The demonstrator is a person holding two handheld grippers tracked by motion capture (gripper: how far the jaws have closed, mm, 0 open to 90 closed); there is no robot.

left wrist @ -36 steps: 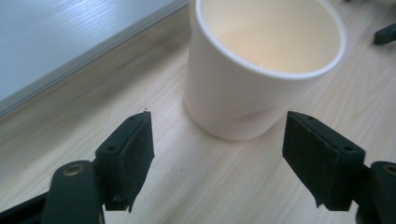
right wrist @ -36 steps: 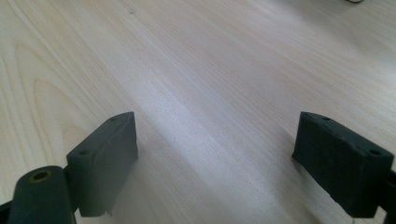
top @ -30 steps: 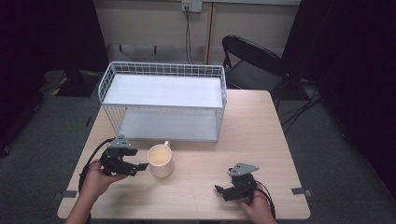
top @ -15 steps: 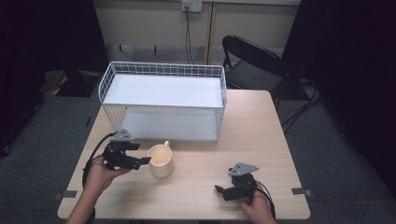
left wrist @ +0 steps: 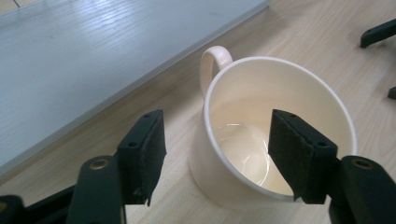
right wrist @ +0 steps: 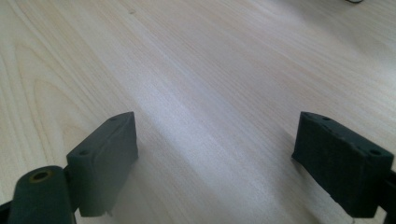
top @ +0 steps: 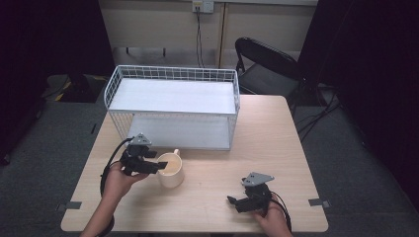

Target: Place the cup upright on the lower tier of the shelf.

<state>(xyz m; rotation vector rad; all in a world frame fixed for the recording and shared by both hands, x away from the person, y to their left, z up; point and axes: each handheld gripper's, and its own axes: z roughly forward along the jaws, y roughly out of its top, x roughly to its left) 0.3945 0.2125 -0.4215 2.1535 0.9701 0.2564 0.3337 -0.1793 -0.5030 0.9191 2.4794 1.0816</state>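
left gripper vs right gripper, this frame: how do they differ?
The left gripper has its open jaws astride the cream mug's near wall, one jaw outside and one inside the rim; the right gripper has bare table between its jaws. In the high view the left sits in front of the white wire rack, the right near the table's front edge. Both are open, black and hand-held.

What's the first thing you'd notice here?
Probably the cream mug near the front left of the wooden table, with the left gripper open around its wall, one finger inside and one outside. Behind it stands a big white wire rack.
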